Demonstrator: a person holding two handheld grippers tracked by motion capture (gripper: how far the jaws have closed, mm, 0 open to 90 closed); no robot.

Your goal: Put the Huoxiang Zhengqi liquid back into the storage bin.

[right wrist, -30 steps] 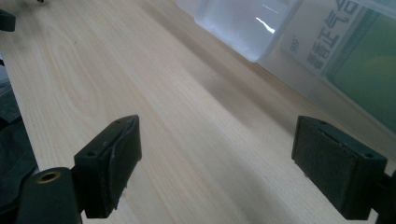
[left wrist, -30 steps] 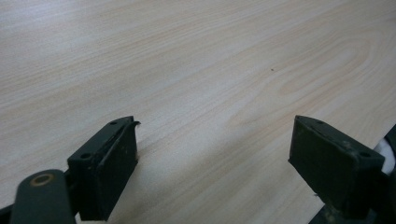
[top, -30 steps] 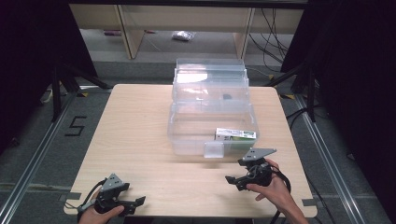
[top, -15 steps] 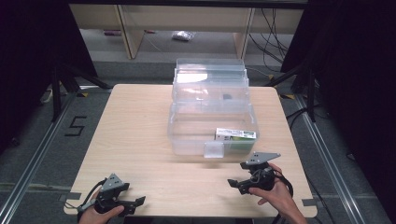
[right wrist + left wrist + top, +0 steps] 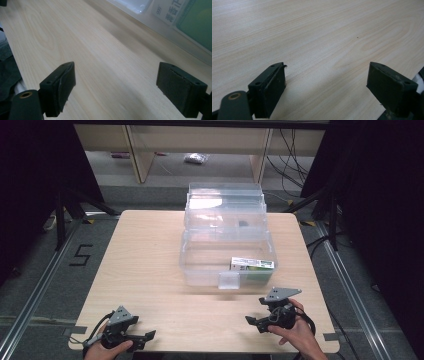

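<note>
- Both grippers sat low at my near edge of the table: my left gripper near the left corner, my right gripper near the right, each held in a hand.
- My left gripper had its jaws spread wide with nothing between them, bare wood grain beneath in the left gripper view.
- My right gripper was equally wide open and empty, pointing leftward across the table, just in front of the clear plastic box.
- I saw the box standing mid-table with its lid thrown back, and a green-and-white carton lying in its front right corner.
- I could see printed characters on the carton through the box wall in the right gripper view, too cropped to read.
- I read a black "5" marked on the grey floor left of the table.
- I noted wooden shelving and cables behind.
</note>
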